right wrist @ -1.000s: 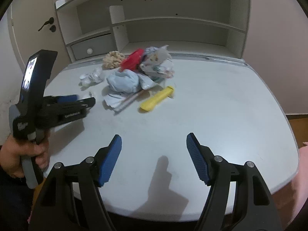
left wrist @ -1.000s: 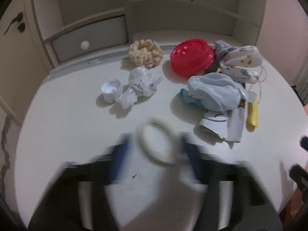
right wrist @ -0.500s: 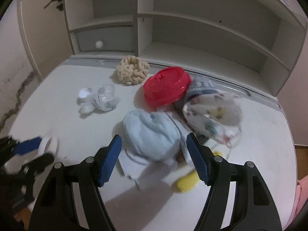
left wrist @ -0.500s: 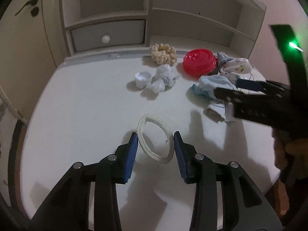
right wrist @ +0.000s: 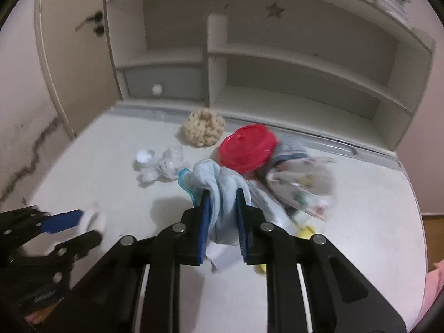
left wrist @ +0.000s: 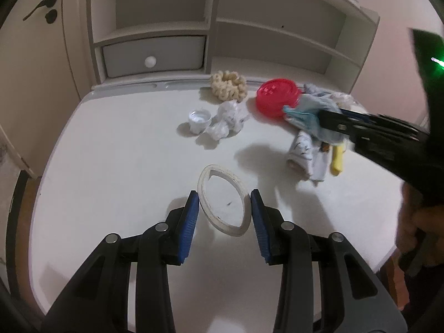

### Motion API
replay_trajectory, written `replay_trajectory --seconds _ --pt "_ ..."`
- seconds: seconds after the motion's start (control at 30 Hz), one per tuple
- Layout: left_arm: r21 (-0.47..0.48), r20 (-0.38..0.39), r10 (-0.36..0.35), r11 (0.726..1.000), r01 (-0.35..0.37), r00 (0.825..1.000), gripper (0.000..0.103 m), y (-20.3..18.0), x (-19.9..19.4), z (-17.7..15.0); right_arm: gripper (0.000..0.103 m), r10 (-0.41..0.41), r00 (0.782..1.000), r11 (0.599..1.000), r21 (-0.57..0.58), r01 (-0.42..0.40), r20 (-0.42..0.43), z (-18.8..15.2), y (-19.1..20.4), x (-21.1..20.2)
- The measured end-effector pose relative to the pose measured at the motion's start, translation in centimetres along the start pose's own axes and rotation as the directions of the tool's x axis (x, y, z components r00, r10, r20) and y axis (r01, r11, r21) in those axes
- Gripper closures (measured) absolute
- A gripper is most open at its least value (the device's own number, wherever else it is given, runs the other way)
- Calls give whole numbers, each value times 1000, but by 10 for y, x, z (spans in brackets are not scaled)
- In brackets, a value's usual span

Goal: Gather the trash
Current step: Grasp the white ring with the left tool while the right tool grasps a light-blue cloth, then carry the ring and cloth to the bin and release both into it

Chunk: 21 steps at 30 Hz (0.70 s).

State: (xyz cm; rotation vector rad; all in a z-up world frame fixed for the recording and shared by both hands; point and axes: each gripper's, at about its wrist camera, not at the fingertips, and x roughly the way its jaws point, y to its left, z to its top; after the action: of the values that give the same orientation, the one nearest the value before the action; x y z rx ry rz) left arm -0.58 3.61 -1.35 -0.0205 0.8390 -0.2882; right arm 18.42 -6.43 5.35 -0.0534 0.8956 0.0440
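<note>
Left gripper (left wrist: 224,213): its two blue pads squeeze the flat white paper ring (left wrist: 222,199) from both sides. The ring is bent into a pointy oval and stands a little above the white round-edged table (left wrist: 111,166).

Right gripper (right wrist: 222,216): its jaws are closing on the soft light-blue cloth (right wrist: 222,191). The cloth is bunched up between the blue pads, and both pads press on it.

Trash pile: the light-blue cloth is at the front of a heap near the back of the table. The round red plastic lid (right wrist: 248,147) leans just behind the cloth. A white face mask with little coloured pictures (right wrist: 302,184) is on the right of the heap. A yellow plastic stick (left wrist: 337,161) pokes out at the near side, next to some torn white paper (left wrist: 304,152).

Small bits: a crumpled clear-and-white wrapper (left wrist: 229,119) lies to the left of the heap, touching a little white cup (left wrist: 198,120).

Scrunchie: a beige curly hair scrunchie (left wrist: 229,88) sits at the back edge of the table, just left of the red lid.

Behind the table: a white shelf unit (left wrist: 277,36) with star-shaped holes and a grey drawer with a round white knob (left wrist: 151,61).

Person: a hand (left wrist: 421,227) holds the right gripper's handle at the right edge of the left wrist view.
</note>
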Motion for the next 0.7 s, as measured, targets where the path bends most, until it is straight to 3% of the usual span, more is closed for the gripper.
replay_trajectory --seconds 0.13,0.23,0.37,0.43,0.57,0.6,0.67,0.7 --pt "27 15 -44 999 44 999 65 -27 -3 7 85 -50 998 997 68 47 41 -22 -40 -47" --pt "78 25 -114 991 111 993 65 -67 -5 10 85 -125 991 980 163 115 48 -56 -85 -83" --pt "178 1 -246 954 242 969 65 -147 0 2 85 -272 962 905 341 254 5 -124 -162 -135" --pt "243 -33 -330 913 328 943 65 -201 4 -8 85 -328 944 861 402 313 -33 -155 -194 -150" --pt "361 -95 -446 817 449 890 65 -295 5 -34 84 -442 884 724 523 451 -150 -234 -265 -183" --pt "399 -125 -488 772 494 864 65 -329 5 -45 84 -467 864 680 548 487 -188 -256 -284 -191" --pt "447 -161 -521 719 532 839 65 -368 7 -61 84 -489 833 599 595 536 -258 -298 -317 -202" --pt "478 -192 -538 680 557 821 65 -395 9 -74 85 -489 825 570 613 547 -282 -313 -328 -205"
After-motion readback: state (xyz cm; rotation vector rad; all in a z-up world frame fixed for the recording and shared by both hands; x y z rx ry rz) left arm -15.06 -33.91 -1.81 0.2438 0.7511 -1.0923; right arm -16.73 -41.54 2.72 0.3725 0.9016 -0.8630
